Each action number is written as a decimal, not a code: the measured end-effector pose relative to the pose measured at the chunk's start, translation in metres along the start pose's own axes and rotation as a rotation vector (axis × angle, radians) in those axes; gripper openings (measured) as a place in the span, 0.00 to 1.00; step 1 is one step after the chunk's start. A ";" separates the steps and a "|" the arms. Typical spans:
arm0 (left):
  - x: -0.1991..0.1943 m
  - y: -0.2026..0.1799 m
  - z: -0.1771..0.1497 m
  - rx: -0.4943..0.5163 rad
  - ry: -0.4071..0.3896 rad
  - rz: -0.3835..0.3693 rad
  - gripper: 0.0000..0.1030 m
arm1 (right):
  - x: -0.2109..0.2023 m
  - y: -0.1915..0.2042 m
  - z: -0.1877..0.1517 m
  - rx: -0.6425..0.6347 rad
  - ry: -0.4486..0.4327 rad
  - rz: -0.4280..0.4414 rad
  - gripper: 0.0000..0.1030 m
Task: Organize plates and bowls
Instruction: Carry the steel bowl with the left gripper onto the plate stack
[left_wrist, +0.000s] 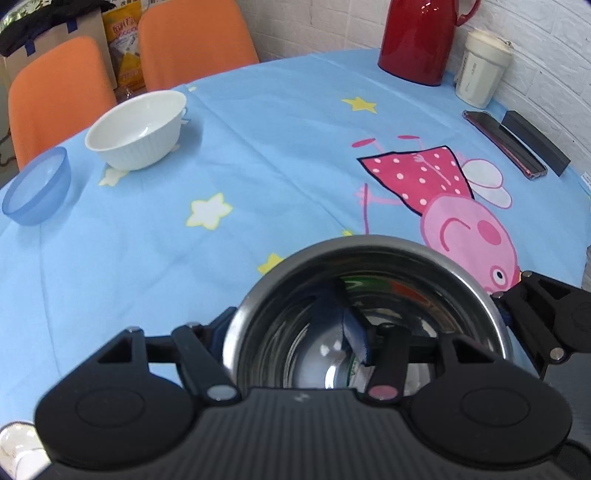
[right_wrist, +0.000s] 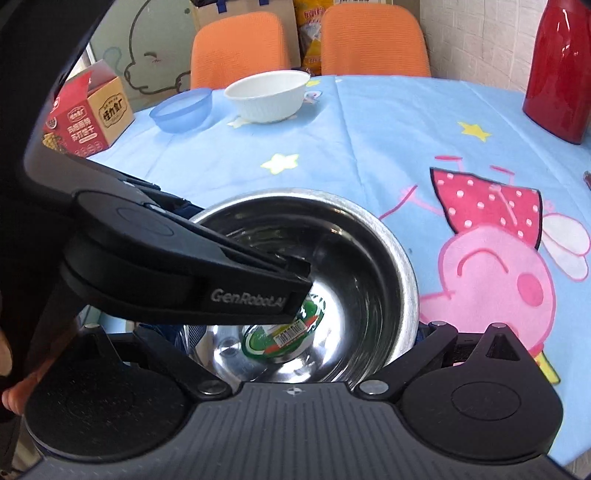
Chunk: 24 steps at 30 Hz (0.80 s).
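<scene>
A steel bowl (left_wrist: 369, 295) fills the near foreground of both views, with a green label on its bottom (right_wrist: 332, 266). My left gripper (left_wrist: 288, 332) is shut on the bowl's left rim: one finger is outside the wall, the other inside. In the right wrist view the left gripper (right_wrist: 192, 266) crosses over that rim. My right gripper (right_wrist: 303, 332) spans the bowl with its fingers wide apart on either side; the tips are hidden by the bowl. A white ribbed bowl (left_wrist: 136, 129) (right_wrist: 269, 96) and a translucent blue bowl (left_wrist: 37, 192) (right_wrist: 181, 110) stand at the far side of the table.
The table has a blue cartoon cloth (left_wrist: 277, 166). A red thermos jug (left_wrist: 417, 40) (right_wrist: 561, 70), a white cup (left_wrist: 480, 66), a phone and a black box (left_wrist: 535, 144) stand at the far right. A red carton (right_wrist: 88, 110) sits at the left. Two orange chairs (left_wrist: 192, 40) stand behind the table.
</scene>
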<state>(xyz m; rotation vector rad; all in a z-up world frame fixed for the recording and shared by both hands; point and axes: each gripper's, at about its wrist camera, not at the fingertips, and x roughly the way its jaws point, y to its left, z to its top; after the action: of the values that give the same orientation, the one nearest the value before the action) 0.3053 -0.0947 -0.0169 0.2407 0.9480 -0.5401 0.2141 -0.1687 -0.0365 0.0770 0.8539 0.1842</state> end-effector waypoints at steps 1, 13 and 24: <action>0.001 0.001 0.002 -0.006 -0.002 0.000 0.54 | 0.001 0.001 0.001 -0.010 0.002 -0.006 0.86; -0.005 0.007 0.010 -0.014 -0.068 0.062 0.79 | 0.005 -0.011 0.012 -0.014 -0.015 0.023 0.85; -0.065 0.025 0.013 -0.022 -0.227 0.083 0.93 | -0.056 -0.036 0.019 -0.001 -0.143 -0.050 0.85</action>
<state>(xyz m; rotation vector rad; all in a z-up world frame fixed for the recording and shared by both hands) 0.2977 -0.0574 0.0429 0.1932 0.7198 -0.4699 0.1972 -0.2144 0.0121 0.0674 0.7123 0.1305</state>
